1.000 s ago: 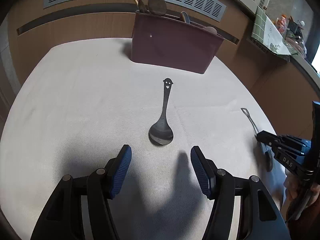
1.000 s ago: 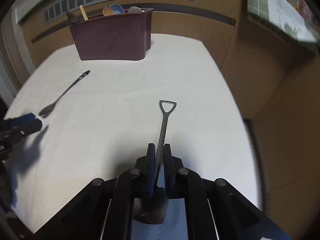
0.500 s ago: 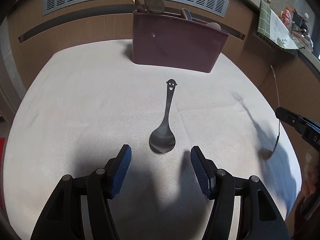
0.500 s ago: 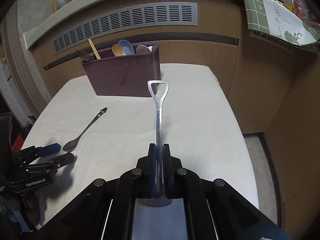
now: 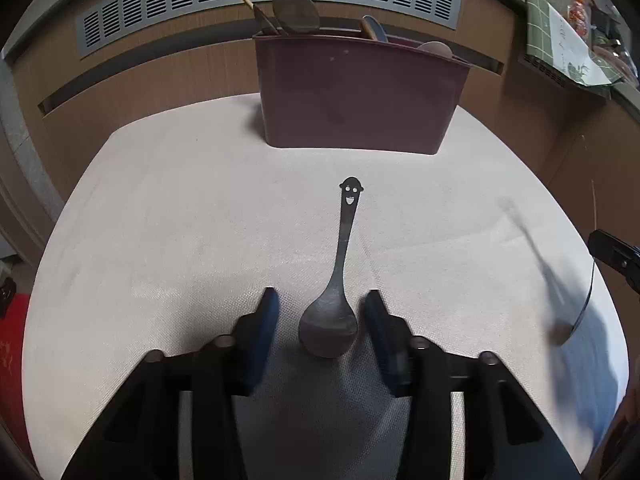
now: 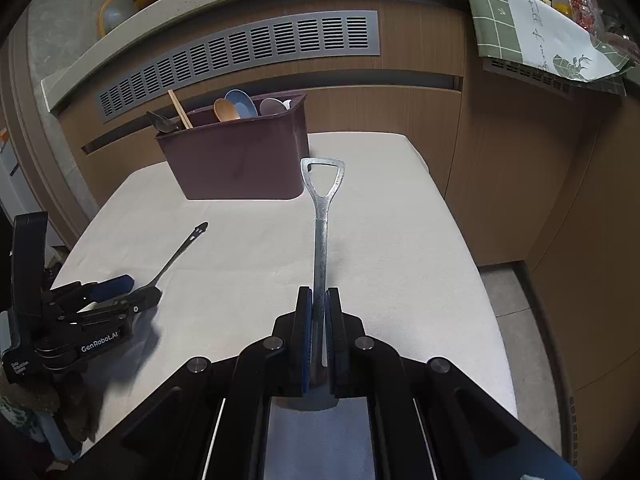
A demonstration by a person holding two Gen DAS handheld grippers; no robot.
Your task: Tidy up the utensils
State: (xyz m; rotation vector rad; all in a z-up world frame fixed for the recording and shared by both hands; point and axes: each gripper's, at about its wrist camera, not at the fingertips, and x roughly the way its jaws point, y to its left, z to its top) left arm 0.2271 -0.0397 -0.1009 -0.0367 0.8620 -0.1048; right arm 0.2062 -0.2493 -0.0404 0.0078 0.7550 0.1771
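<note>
Two utensils remain outside the maroon caddy (image 5: 360,100), which stands at the far edge of the padded table (image 5: 160,220) with several spoons already upright in it.

Dark spoon (image 5: 338,280): lies flat on the table, bowl toward the left gripper (image 5: 320,312), handle with its smiley-face end pointing away toward the caddy. The long axis runs almost straight along the gripper's line of sight, tilted slightly to the right at the far end. The bowl sits between the two blue pads (image 5: 266,328), with a visible gap on each side; neither pad touches it. The jaws have just been closing around the bowl and are not yet bearing on it. The left hand is clearly the nearer one to this spoon.

Shovel-handled spoon (image 6: 322,220): clenched between the pads of the right gripper (image 6: 318,308) near its bowl end, raised off the table, the looped handle end pointing forward toward the right-hand end of the caddy.

Pose: both grippers pitch downward toward the table. The left sits low, its fingertips near the cloth; the right is held higher and off to the side.

Judgement: the coming grip depends on the left pads meeting the bowl's edges squarely; a thin, flat bowl may slip or pivot as they close
</note>
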